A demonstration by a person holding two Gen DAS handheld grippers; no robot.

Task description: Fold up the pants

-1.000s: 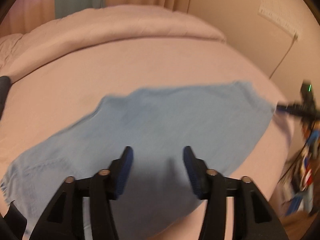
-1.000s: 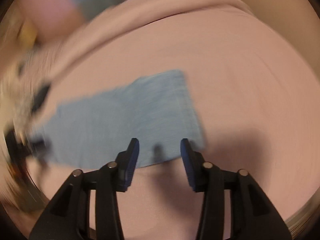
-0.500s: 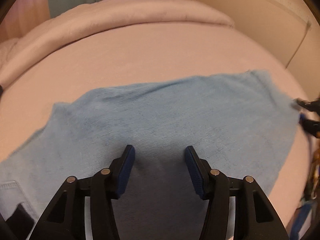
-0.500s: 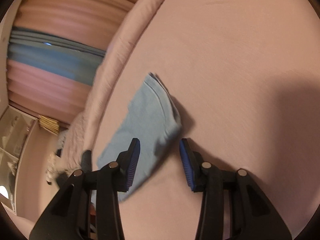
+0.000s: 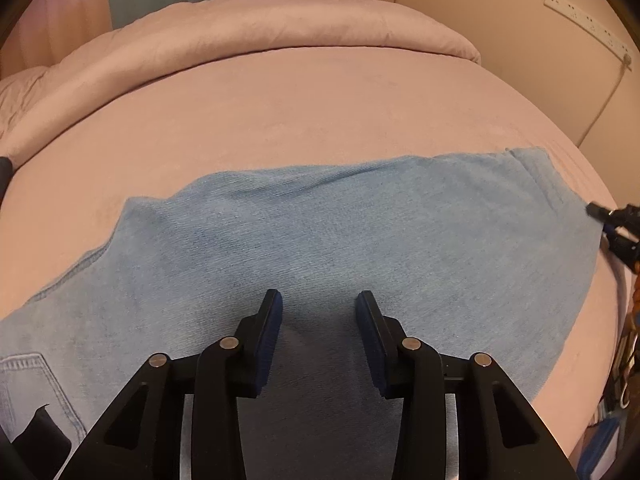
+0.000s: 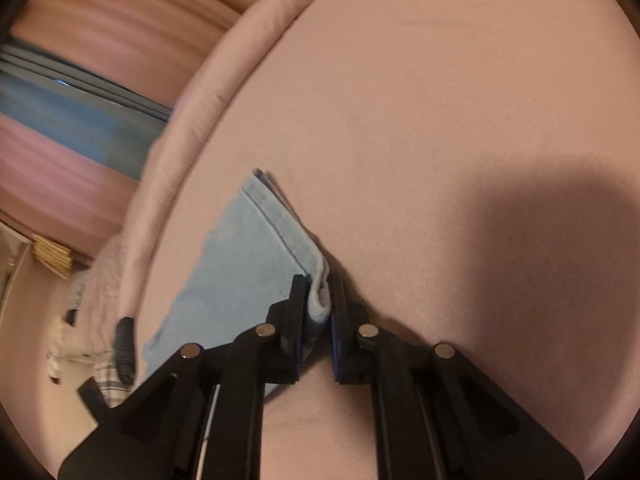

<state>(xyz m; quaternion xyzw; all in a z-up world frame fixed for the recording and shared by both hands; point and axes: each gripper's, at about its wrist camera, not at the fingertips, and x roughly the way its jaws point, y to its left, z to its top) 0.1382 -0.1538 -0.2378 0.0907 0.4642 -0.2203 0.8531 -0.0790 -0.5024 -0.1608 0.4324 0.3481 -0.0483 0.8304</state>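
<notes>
Light blue denim pants (image 5: 360,232) lie flat across the pink bed (image 5: 320,120), with a back pocket at the lower left. My left gripper (image 5: 318,300) hovers low over the middle of the cloth. Its jaws are closing with a wide gap, and the fabric lies flat beneath them, unpinched. In the right wrist view my right gripper (image 6: 318,284) is closing on the hem corner of the pants (image 6: 240,256), with the bunched hem squeezed between its pads. The right gripper (image 5: 616,224) also shows at the leg end on the right.
A folded pink duvet (image 5: 260,40) runs along the far side of the bed. Curtains hang behind it, and a white power strip (image 5: 584,20) is on the wall at right. Clutter sits beyond the bed's right edge (image 5: 624,360). Bare bedsheet (image 6: 440,120) stretches past the hem.
The left gripper dropped closer to the pants and its jaws narrowed. The right gripper rolled, came in to the hem corner, and its jaws closed from a clear gap onto the hem.
</notes>
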